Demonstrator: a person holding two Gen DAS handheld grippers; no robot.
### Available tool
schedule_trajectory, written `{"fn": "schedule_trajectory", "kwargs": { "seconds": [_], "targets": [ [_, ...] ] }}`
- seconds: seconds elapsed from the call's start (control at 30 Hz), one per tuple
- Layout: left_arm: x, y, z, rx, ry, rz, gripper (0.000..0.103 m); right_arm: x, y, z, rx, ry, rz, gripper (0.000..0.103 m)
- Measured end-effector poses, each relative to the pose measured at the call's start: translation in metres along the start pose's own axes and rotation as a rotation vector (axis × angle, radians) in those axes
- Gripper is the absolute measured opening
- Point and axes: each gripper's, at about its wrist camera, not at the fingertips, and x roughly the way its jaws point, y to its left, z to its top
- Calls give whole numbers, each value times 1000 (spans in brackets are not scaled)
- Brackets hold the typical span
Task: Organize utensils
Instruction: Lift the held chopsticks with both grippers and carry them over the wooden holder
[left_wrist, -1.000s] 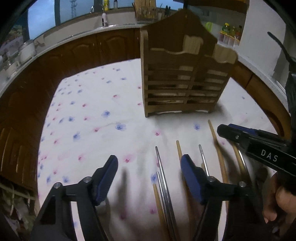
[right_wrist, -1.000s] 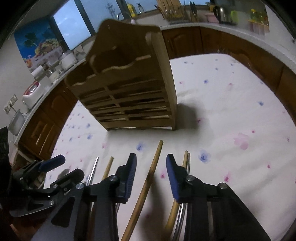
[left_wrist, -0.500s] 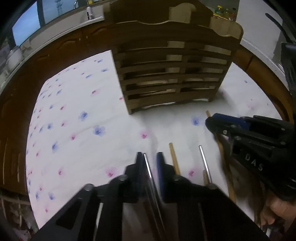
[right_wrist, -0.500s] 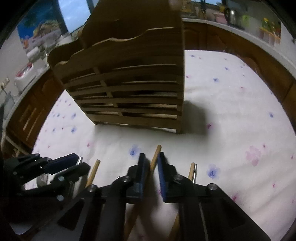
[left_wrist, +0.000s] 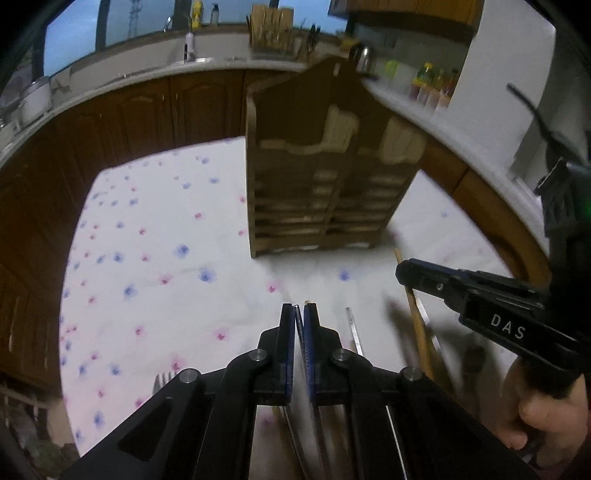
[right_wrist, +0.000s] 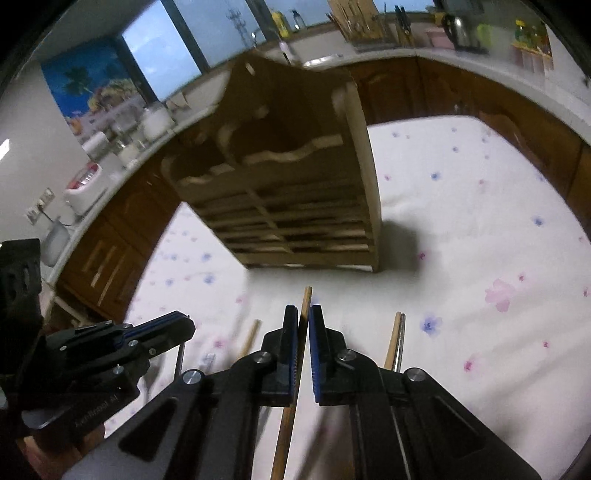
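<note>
Down low, between left gripper (left_wrist: 299, 314) fingers: thin metal stick (left_wrist: 297, 325), clamped tight, bottom end cut off. Right gripper (right_wrist: 303, 315): squeezed on wooden chopstick (right_wrist: 303, 306). Behind, more sticks on flowery cloth (left_wrist: 155, 236), blurry. Farther back: wooden rack (right_wrist: 295, 192), upright.
</note>
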Motion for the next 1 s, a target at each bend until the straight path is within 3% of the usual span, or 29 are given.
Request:
{"fn": "schedule_trajectory", "kwargs": {
  "seconds": [0.43, 0.67, 1.0],
  "targets": [
    [-134, 3, -33, -8, -202, -59, 2, -88, 39, -3, -58, -171, 79, 5],
    [-171, 8, -47, -22, -283, -64, 2, -120, 49, -4, -69, -249, 95, 5],
    [-192, 9, -52, -32, -360, -68, 2, -142, 55, -3, -87, -312, 102, 5]
  ]
}}
